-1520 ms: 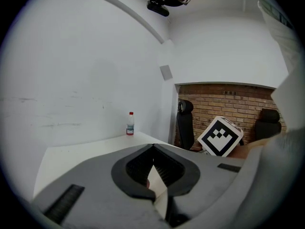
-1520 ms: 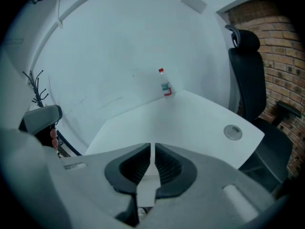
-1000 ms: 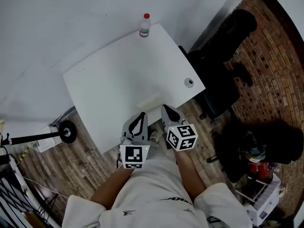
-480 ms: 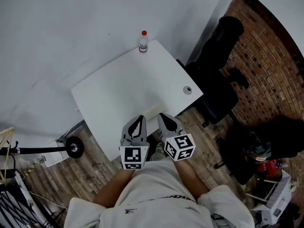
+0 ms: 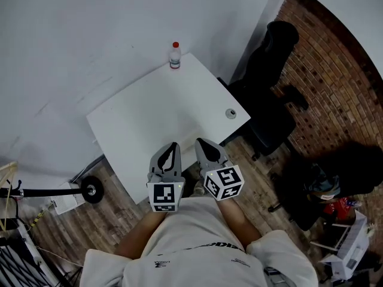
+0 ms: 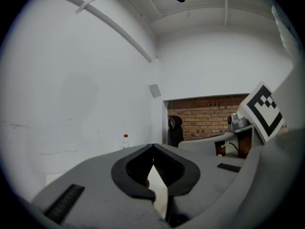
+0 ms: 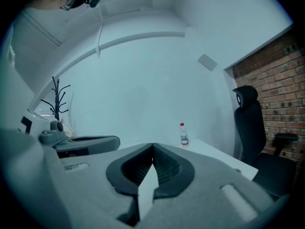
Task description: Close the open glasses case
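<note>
We are holding the left gripper (image 5: pixel 173 147) and the right gripper (image 5: pixel 201 142) side by side at the worktop's (image 5: pixel 149 118) 6 o'clock edge, both sets of jaws clenched on nothing. We are reading no writing: the label on the bottle (image 5: pixel 174 55) at 12 o'clock is too small. We cannot make out the glasses case or which way it points.

One table (image 5: pixel 149 118), one bottle (image 5: pixel 174 56), one office chair (image 5: pixel 266 94)

We see a smooth, matt white desk (image 5: pixel 155 124); beside it the floor (image 5: pixel 111 214) is grained wood, and our left claw (image 6: pixel 153 147) is matt grey plastic.
</note>
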Demonstrator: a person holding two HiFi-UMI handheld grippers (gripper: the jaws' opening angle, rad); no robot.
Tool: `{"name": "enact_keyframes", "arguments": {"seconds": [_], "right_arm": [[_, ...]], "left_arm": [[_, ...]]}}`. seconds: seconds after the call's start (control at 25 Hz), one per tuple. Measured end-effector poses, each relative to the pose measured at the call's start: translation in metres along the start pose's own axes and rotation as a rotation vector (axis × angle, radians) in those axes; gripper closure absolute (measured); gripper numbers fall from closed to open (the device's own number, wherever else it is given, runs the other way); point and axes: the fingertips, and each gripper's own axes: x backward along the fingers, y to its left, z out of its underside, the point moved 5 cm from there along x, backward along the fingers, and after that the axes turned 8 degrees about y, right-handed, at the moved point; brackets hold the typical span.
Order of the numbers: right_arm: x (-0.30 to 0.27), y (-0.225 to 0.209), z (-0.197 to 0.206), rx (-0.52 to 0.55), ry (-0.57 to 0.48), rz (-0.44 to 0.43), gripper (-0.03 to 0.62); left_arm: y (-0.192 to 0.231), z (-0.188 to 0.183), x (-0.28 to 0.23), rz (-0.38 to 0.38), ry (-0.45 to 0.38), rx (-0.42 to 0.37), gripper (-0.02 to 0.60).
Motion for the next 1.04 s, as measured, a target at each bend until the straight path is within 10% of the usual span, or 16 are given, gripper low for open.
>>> {"name": "enact_keyframes", "arguments": {"seconds": [1.04], "right_arm": [[-0.003, -0.018, -0.005, 0.028, -0.024, -0.004, 0.597]], "left_arm": [[-0.001, 0.002, -0.017, -0.022, -0.001, -0.001, 0.583]]}}
